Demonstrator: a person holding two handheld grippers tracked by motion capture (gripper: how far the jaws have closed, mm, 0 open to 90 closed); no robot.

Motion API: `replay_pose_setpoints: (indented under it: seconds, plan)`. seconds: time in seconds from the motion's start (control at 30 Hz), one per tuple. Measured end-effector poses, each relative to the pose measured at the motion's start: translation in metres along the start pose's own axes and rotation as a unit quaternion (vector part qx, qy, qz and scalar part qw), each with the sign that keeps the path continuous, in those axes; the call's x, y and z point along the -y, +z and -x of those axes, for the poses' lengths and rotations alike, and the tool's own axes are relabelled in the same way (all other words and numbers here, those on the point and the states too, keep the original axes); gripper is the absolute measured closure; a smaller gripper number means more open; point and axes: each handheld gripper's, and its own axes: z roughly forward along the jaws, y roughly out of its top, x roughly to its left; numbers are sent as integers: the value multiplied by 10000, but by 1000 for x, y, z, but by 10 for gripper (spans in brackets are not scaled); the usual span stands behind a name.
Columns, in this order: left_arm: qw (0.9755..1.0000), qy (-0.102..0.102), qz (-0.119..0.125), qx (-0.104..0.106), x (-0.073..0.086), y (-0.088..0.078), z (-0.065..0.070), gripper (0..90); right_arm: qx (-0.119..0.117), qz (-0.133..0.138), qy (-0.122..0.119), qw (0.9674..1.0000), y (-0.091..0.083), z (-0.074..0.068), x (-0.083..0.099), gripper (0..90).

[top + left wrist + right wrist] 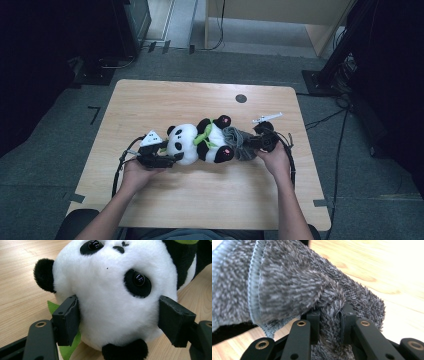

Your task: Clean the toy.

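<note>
One wooden table, seen from above. On it lies one plush panda, stretched left to right near the middle of the table, head to the left, two pink-soled feet to the right. A green leaf piece crosses its body. One grey fluffy cloth is bunched against the panda's feet on the right side.

Two grippers, one per hand. The left gripper sits at the panda's head; in the left gripper view its two jaws stand wide apart with the white head between them, both pads pressed into the fur on either side. Two black ears and two black eye patches show there.

The right gripper is at the cloth's right edge. In the right gripper view its jaws are nearly together, pinching one fold of the grey cloth between the pads.

One dark round hole marks the far part of the table.
</note>
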Motion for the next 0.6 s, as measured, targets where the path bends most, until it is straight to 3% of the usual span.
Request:
replay_pose_setpoints:
  seconds: [0.1,0.27,0.47,0.6]
  plan:
    - [10000,-11,7,6,0,0,0,254,2,193,86,9998,-14,2,-3,769]
    - [10000,-11,1,-2,0,0,0,254,147,479,-45,9987,-44,-10,-14,775]
    - [10000,-10,12,-20,0,0,1,254,53,874,-170,9960,-72,-32,-31,778]
    - [10000,-41,39,-37,0,0,1,255,-64,1026,-466,9936,-77,-54,-45,778]
